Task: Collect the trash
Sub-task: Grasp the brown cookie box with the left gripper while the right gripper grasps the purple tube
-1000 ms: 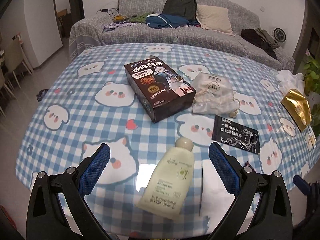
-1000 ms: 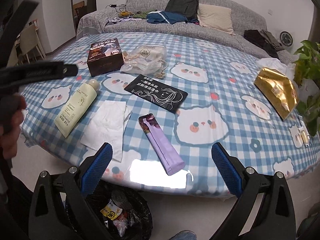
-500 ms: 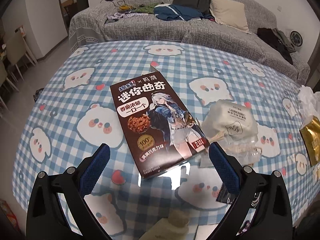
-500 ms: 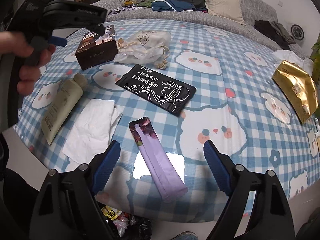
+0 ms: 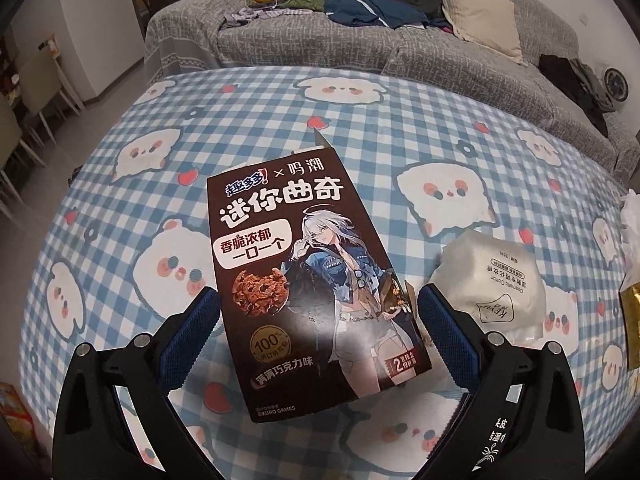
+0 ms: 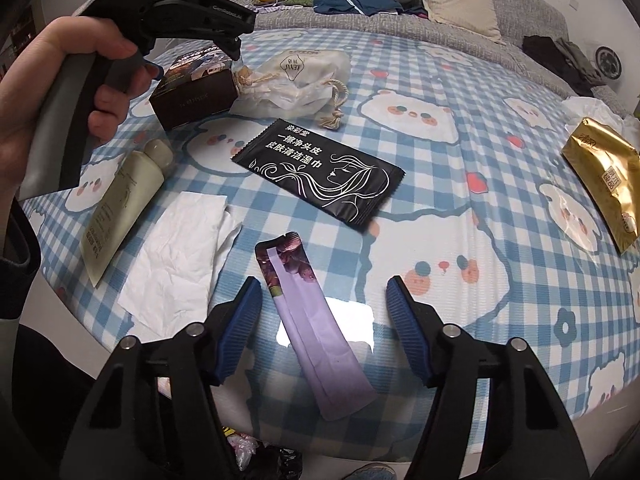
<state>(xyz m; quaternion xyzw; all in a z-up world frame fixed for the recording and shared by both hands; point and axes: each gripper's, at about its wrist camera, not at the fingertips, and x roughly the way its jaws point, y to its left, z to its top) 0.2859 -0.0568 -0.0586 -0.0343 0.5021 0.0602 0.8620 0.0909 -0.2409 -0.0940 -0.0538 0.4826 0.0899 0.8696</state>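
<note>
Checked tablecloth covered in litter. Brown cookie box lying flat, straddled by left gripper, jaws wide, pads clear of box sides, gripping nothing. Purple sachet near table edge, lying between pads of right gripper, jaws about half open and closing, no pad contact yet. White tissue just left of sachet

Left gripper fingers wide apart, right gripper fingers closing, both angled down
</note>
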